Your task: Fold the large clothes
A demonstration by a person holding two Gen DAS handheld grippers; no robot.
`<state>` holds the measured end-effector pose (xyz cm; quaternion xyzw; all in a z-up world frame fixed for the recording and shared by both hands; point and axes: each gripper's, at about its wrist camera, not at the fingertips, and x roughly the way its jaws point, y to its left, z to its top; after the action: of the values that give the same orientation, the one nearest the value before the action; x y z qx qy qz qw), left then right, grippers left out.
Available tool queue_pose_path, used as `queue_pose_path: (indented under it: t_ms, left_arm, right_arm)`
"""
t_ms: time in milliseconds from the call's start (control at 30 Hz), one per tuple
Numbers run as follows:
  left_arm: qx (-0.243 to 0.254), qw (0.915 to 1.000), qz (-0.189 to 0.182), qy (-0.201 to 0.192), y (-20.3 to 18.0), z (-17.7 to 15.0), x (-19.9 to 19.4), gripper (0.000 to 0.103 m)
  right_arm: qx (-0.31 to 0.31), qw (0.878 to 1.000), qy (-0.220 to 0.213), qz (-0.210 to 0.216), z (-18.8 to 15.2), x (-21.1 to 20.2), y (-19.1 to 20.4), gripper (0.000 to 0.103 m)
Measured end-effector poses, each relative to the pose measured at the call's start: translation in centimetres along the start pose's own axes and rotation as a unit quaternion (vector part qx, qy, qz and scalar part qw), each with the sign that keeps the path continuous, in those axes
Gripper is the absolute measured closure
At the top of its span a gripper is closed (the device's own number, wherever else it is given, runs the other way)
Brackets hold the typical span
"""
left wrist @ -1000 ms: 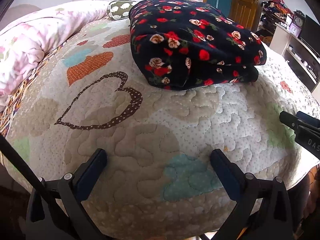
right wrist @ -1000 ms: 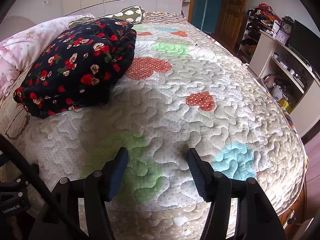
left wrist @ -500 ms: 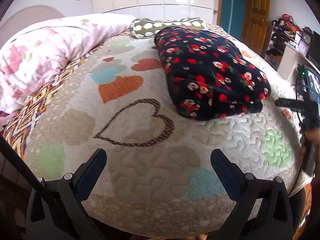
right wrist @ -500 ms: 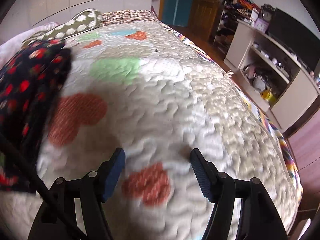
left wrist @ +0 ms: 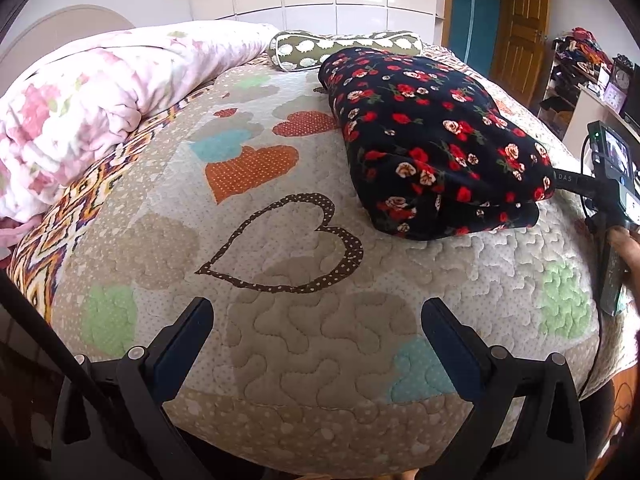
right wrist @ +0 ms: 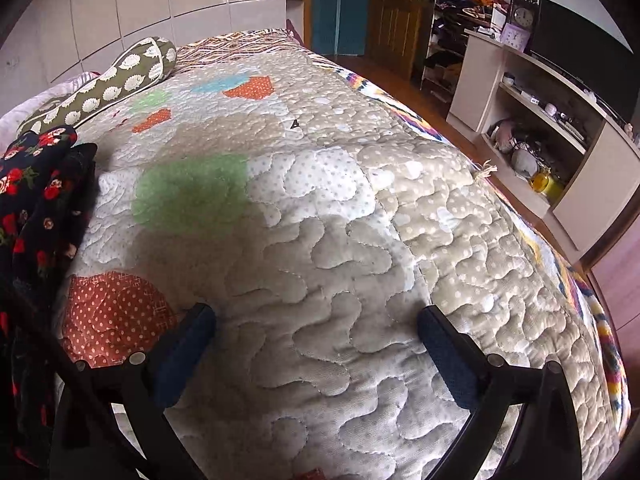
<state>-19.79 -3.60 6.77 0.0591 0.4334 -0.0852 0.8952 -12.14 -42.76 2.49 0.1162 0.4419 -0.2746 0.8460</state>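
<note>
A black garment with red and white flowers (left wrist: 432, 136) lies folded in a thick bundle on the quilted bed cover (left wrist: 280, 248), right of a brown heart outline. My left gripper (left wrist: 316, 336) is open and empty, low over the bed's near edge, well short of the bundle. My right gripper (right wrist: 316, 344) is open and empty, just above the quilt (right wrist: 320, 220), with the bundle's edge (right wrist: 36, 208) close on its left. The right gripper's body also shows at the right edge of the left wrist view (left wrist: 608, 200).
A pink floral duvet (left wrist: 88, 100) is rolled along the bed's left side. A green spotted bolster (left wrist: 340, 46) lies at the head. A white shelf unit (right wrist: 552, 120) with a TV, clock and clutter stands right of the bed, across a strip of wood floor.
My left gripper has drawn back and turned left, so the bundle now sits further right. My right gripper has moved forward along the bundle's right side and opened wider.
</note>
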Motion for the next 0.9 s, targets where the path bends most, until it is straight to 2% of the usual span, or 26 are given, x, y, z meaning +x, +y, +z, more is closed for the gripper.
queue_pose_path:
  t_ms: [100,233,367,600,900]
  left_arm:
    - [0.002,0.9999,0.007,-0.008,0.3,0.0,0.1,0.0]
    - [0.004,0.9999,0.003,0.009,-0.1,0.2,1.3,0.0]
    - [0.009,0.9999,0.005,0.009,-0.5,0.1,1.6,0.0]
    - [0.015,0.9999,0.001,0.005,-1.1,0.1,1.4,0.0]
    - [-0.005,0.9999,-0.004,-0.01,-0.3,-0.2,0.1,0.0]
  right_arm:
    - [0.002,1.0,0.0,0.002,-0.1,-0.1,-0.1,0.0]
    - [0.002,1.0,0.0,0.002,-0.1,-0.1,-0.1,0.0]
    - [0.002,1.0,0.0,0.002,0.0,0.0,-0.1,0.0]
    - [0.002,1.0,0.0,0.002,0.0,0.0,-0.1,0.0]
    - [0.002,1.0,0.001,0.002,-0.1,0.0,-0.1,0.0]
